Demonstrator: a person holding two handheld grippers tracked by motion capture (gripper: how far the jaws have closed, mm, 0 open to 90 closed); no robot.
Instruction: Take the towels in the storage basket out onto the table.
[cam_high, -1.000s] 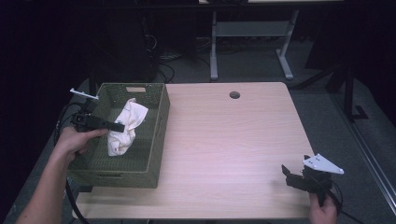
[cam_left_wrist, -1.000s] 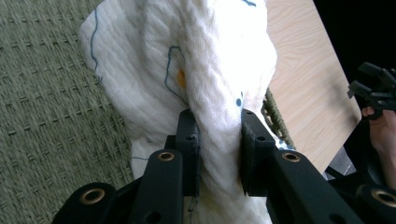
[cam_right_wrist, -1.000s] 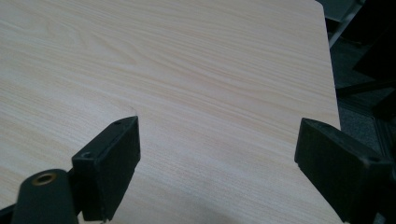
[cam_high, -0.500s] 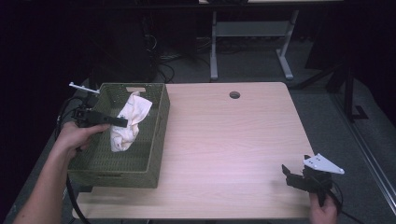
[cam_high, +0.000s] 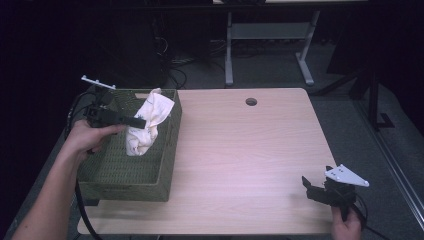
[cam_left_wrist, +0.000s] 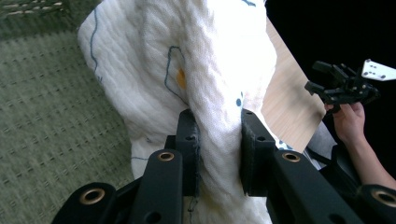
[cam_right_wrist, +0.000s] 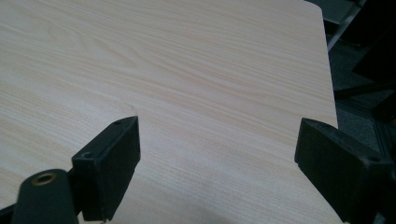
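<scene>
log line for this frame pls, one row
left gripper: shut on white cloth, lifted above green basket | right gripper: open, empty, over wooden table near its right corner

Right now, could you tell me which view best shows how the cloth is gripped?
The left gripper view: both jaws pinch a fold of the cloth up close. The high view shows it small, hanging over the basket. The right gripper view faces the table.

Black hand-held gripper (cam_high: 327, 194), grey three-cornered plate (cam_high: 346, 175), brass-ringed holes.
</scene>
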